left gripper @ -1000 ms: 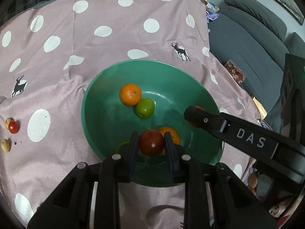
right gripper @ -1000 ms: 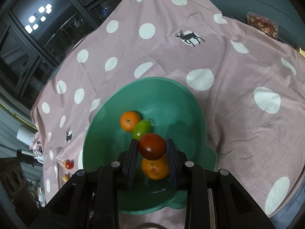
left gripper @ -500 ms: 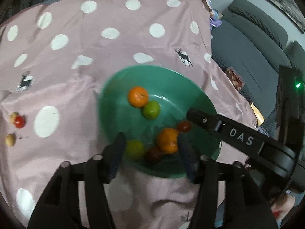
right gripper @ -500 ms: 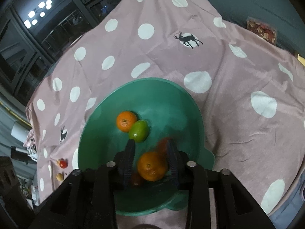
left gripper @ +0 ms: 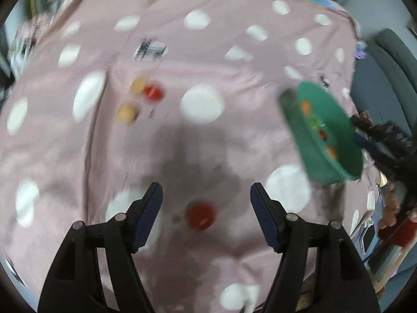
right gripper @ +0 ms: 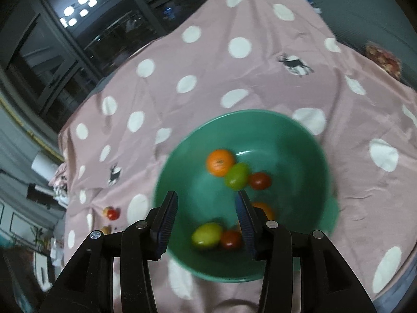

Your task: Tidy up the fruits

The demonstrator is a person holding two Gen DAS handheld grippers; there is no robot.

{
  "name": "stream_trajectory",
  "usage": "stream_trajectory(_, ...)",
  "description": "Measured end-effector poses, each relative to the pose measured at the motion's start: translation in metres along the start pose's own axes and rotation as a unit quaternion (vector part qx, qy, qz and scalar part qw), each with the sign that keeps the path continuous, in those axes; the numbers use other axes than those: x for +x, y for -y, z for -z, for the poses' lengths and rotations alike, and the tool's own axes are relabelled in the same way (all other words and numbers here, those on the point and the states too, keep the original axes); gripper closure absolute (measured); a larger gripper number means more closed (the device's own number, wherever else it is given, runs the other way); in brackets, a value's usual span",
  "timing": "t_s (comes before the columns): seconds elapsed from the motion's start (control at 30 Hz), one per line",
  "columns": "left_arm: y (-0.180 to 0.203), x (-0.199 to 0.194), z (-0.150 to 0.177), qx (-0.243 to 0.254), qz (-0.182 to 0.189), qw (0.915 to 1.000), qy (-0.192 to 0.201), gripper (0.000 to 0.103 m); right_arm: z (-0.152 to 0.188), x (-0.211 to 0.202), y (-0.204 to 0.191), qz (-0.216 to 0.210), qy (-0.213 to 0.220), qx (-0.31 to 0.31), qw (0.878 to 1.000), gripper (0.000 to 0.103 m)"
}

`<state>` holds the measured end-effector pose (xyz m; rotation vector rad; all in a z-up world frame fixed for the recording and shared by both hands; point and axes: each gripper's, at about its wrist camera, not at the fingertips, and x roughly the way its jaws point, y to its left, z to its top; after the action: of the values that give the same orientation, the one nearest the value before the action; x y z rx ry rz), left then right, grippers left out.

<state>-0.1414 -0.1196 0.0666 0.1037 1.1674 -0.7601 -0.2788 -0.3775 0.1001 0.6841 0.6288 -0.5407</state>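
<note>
Gaping wide, the left tongs hold nothing; a round red fruit lies on the dotted pink cloth between their ribbed blue pads. The right tongs hang spread and bare over the smooth green bowl, where an orange, an oval green fruit and a red tomato touch.
</note>
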Motion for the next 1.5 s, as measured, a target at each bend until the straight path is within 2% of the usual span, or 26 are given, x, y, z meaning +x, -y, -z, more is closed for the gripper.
stream_trajectory(0.07, -0.01, 0.011, 0.006, -0.012, 0.0, 0.9994, -0.032, 0.05, 0.002, 0.004, -0.011, -0.007, -0.007, -0.014, 1.0, 0.057)
stream_trajectory(0.1, -0.01, 0.014, 0.008, -0.013, 0.004, 0.9992, -0.036, 0.05, 0.003, 0.007, -0.017, -0.008, -0.011, -0.022, 1.0, 0.057)
stream_trajectory(0.2, -0.009, 0.023, 0.01, -0.022, 0.016, 0.9991, -0.032, 0.054, 0.008, 0.016, -0.034, -0.006, -0.021, -0.046, 0.999, 0.057)
stream_trajectory(0.33, 0.003, 0.04, 0.012, -0.008, 0.028, 0.9979, -0.058, 0.071, 0.017, 0.027, -0.054, -0.003, -0.038, -0.078, 0.996, 0.057)
stream_trajectory(0.37, 0.005, 0.039, 0.013, 0.001, 0.023, 0.9986, -0.047, 0.075, 0.019, 0.029, -0.058, -0.004, -0.04, -0.085, 0.996, 0.057)
stream_trajectory(0.53, 0.004, 0.037, 0.014, 0.006, 0.022, 0.9991, -0.037, 0.074, 0.032, 0.038, -0.079, -0.02, -0.044, -0.11, 0.993, 0.057)
stream_trajectory(0.67, -0.022, 0.019, -0.003, -0.032, 0.025, 0.9992, 0.002, 0.074, 0.038, 0.043, -0.098, -0.038, -0.058, -0.124, 0.99, 0.056)
stream_trajectory(0.77, -0.05, 0.002, -0.014, -0.066, 0.012, 0.9972, 0.035, 0.074, 0.04, 0.046, -0.129, -0.051, -0.047, -0.176, 0.982, 0.057)
stream_trajectory(0.83, -0.064, -0.004, -0.019, -0.086, 0.008, 0.9951, 0.048, 0.074, 0.038, 0.063, -0.151, -0.072, -0.06, -0.193, 0.977, 0.057)
stream_trajectory(0.9, -0.074, -0.01, -0.021, -0.106, -0.004, 0.9925, 0.061, 0.074, 0.037, 0.094, -0.166, -0.093, -0.095, -0.178, 0.975, 0.056)
stream_trajectory(0.97, -0.08, -0.014, -0.022, -0.112, -0.016, 0.9911, 0.07, 0.074, 0.039, 0.118, -0.179, -0.085, -0.122, -0.178, 0.973, 0.057)
stream_trajectory(1.03, -0.083, -0.015, -0.024, -0.115, -0.014, 0.9905, 0.073, 0.074, 0.042, 0.14, -0.196, -0.078, -0.133, -0.194, 0.969, 0.057)
stream_trajectory(1.2, -0.085, -0.018, -0.03, -0.121, -0.021, 0.9891, 0.081, 0.074, 0.049, 0.178, -0.216, -0.069, -0.169, -0.189, 0.965, 0.057)
stream_trajectory(1.37, -0.086, -0.022, -0.028, -0.124, -0.02, 0.9884, 0.086, 0.074, 0.057, 0.199, -0.226, -0.038, -0.177, -0.201, 0.963, 0.059)
stream_trajectory(1.4, -0.086, -0.022, -0.027, -0.124, -0.021, 0.9883, 0.087, 0.074, 0.058, 0.2, -0.227, -0.042, -0.176, -0.201, 0.963, 0.059)
stream_trajectory(1.43, -0.086, -0.022, -0.027, -0.124, -0.021, 0.9882, 0.087, 0.074, 0.058, 0.202, -0.228, -0.046, -0.177, -0.2, 0.963, 0.06)
stream_trajectory(1.5, -0.084, -0.022, -0.028, -0.119, -0.019, 0.9889, 0.087, 0.074, 0.058, 0.199, -0.226, -0.049, -0.174, -0.2, 0.963, 0.071)
